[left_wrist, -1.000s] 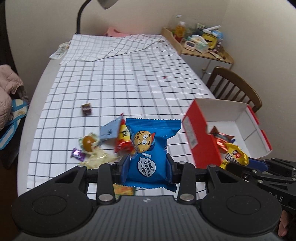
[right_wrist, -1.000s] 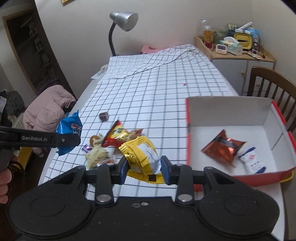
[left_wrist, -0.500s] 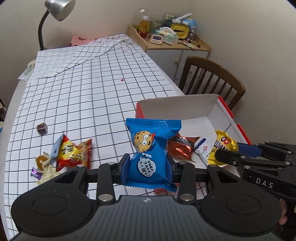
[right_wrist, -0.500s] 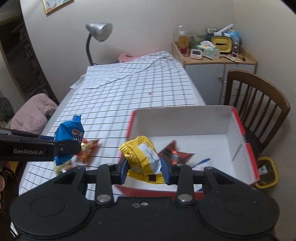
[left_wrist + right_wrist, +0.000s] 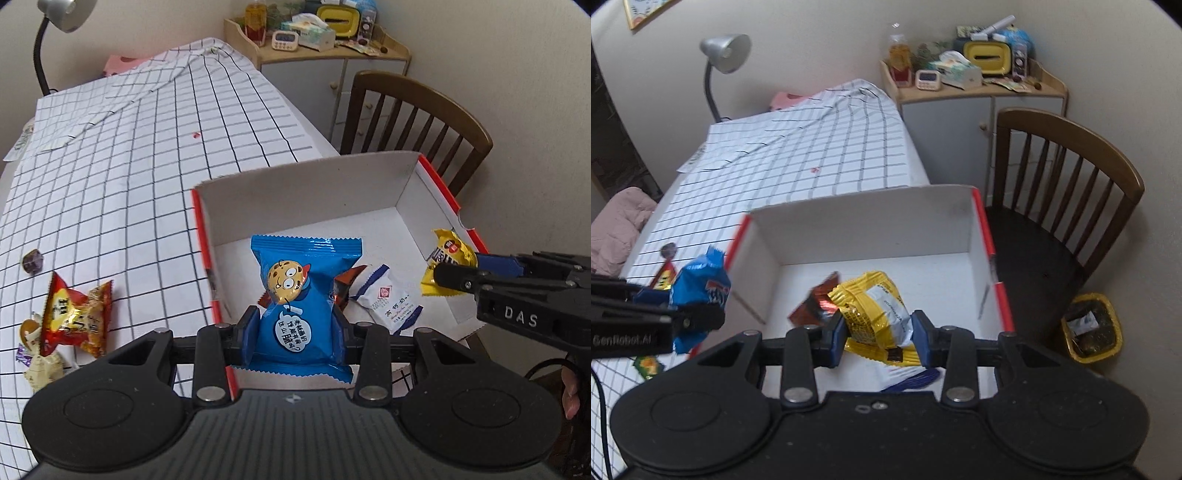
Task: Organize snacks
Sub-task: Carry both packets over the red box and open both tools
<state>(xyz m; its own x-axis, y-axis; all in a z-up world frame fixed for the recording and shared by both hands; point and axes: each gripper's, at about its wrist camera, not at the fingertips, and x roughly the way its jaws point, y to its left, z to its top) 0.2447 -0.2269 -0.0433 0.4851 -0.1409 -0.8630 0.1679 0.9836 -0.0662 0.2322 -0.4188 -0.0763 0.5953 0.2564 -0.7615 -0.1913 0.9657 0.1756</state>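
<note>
My left gripper [image 5: 295,332] is shut on a blue cookie packet [image 5: 301,295] and holds it over the front left of the red-and-white box [image 5: 306,188]. My right gripper [image 5: 879,338] is shut on a yellow snack packet [image 5: 875,306] above the box's [image 5: 860,221] floor. Inside the box lie a dark red foil packet [image 5: 816,301] and a white sachet [image 5: 388,299]. A red snack bag [image 5: 74,314], a dark cube candy [image 5: 32,260] and small wrapped sweets [image 5: 40,365] lie on the checked tablecloth [image 5: 129,166] left of the box.
A wooden chair [image 5: 1067,192] stands right of the table, with a yellow bin [image 5: 1089,326] on the floor beside it. A corner cabinet [image 5: 971,107] holds clutter. A grey desk lamp [image 5: 724,55] stands at the far end. A pink garment [image 5: 617,229] lies to the left.
Both grippers moved right with their packets, from over the loose snack pile to over the box. The yellow packet now hangs over the box's interior.
</note>
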